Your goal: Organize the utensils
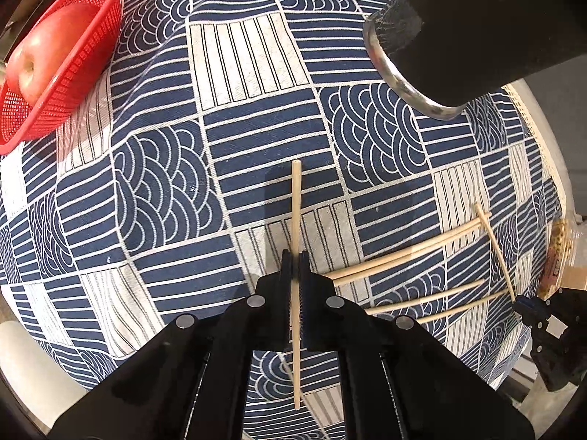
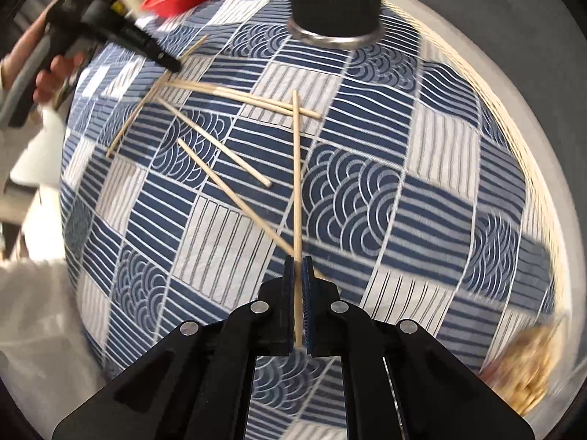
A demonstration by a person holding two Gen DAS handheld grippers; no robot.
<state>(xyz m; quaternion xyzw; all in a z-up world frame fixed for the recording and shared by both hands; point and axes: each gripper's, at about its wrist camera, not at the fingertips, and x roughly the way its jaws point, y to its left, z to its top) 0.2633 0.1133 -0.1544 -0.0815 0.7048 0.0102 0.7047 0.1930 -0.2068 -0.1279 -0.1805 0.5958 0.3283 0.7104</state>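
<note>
The thin pale wooden chopstick [image 1: 296, 220] in the left gripper [image 1: 295, 256] sits pinched across its length, roughly mid-shaft, w/ long ends poking out fore and aft; the other thin pale wooden chopstick [image 2: 296, 183] in the right gripper [image 2: 298, 262] is caught nearer one end, so most of it sticks out ahead. Likely risks, judged from this: a smooth round stick held by narrow pads can pivot or slide, esp. the right one w/ its long overhang; its free end could also snag the loose chopsticks [image 2: 234, 97] lying crossed on the blue-and-white patterned tablecloth [image 2: 422, 201] and scatter them. Both sticks presumably go into the tall black cylindrical holder with a metal rim [image 1: 440, 36], standing on the cloth well apart from the pile; approaching it from both sides at once could knock the sticks together or tip it, and a tilted stick may miss the mouth. Both jaws are fully closed, each on its own chopstick, nothing else touched. Further out, four loose sticks [image 1: 422, 256] lie near the right tool, and a red plastic mesh basket [image 1: 80, 73] holding a red apple [image 1: 47, 55] sits at the far corner, clear of things.
</note>
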